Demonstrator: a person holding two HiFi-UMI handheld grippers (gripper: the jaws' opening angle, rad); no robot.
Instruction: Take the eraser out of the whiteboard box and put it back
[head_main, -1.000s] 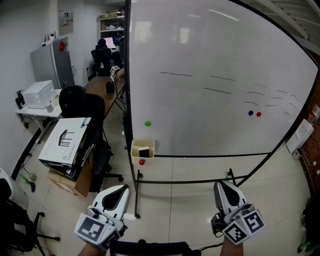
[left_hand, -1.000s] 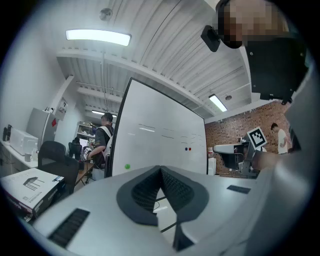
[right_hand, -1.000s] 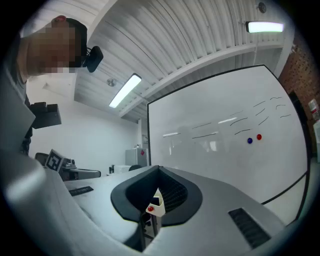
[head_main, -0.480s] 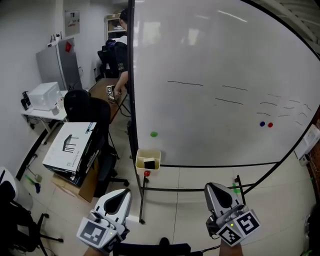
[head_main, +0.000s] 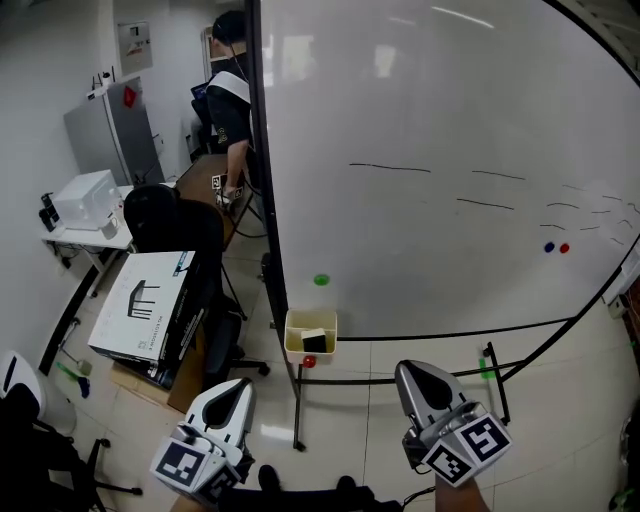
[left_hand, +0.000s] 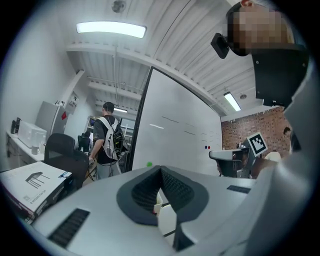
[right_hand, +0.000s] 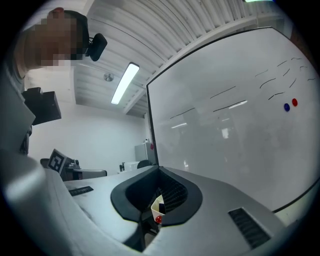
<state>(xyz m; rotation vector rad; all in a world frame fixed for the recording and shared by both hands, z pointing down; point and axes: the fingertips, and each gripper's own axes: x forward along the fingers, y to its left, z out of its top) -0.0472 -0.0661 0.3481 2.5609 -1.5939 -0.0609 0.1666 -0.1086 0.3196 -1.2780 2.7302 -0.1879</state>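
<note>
The eraser (head_main: 315, 342) lies in the box (head_main: 296, 330) at the whiteboard's (head_main: 450, 130) lower left corner. The left gripper (head_main: 238, 385) and right gripper (head_main: 415, 372) hang well apart from it, jaws closed, empty.

You find nothing legible here: the whiteboard (head_main: 430, 110) bears only thin strokes, and the carton's (head_main: 135, 315) print is too small.

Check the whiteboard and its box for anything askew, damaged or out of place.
Nothing stands out. The yellow box sits upright at the lower left corner of the whiteboard, with the eraser inside. Only faint marker lines show on the board.
</note>
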